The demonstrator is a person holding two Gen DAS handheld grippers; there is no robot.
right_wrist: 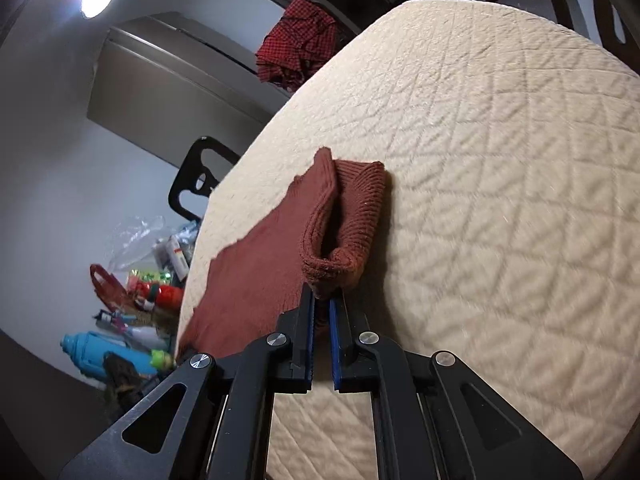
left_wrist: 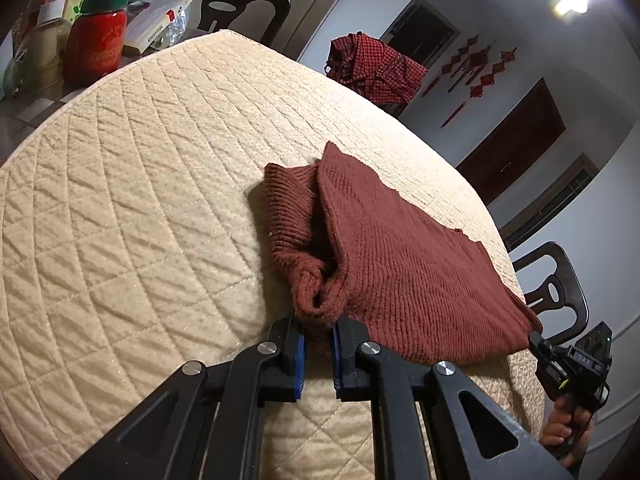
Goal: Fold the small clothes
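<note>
Progress: a rust-brown knitted garment (left_wrist: 400, 256) lies spread on the quilted tabletop (left_wrist: 140, 200), one part already turned over so a rolled ribbed edge stands up along its left side in the left wrist view. I'd call it mid-fold: one fold looks in, at least one more to go, plus smoothing.

Left gripper (left_wrist: 319, 330): clenched on the near end of that ribbed roll, the blue pads pinching knit between them.

Garment, seen from the left: it runs away and to the right from this gripper, its far corner reaching toward the tabletop's edge.

Right gripper (right_wrist: 321, 304): clamped too, jaws close together with a bunched end of knit caught at the tips. In the left wrist view it shows at the garment's near right corner, a hand (left_wrist: 560, 430) on its handle.

Garment, seen from the right: the flat part lies left of this gripper, the raised fold straight ahead.

Still waiting: a red checked garment (left_wrist: 376, 70) heaped beyond the tabletop's far edge, unfolded.
</note>
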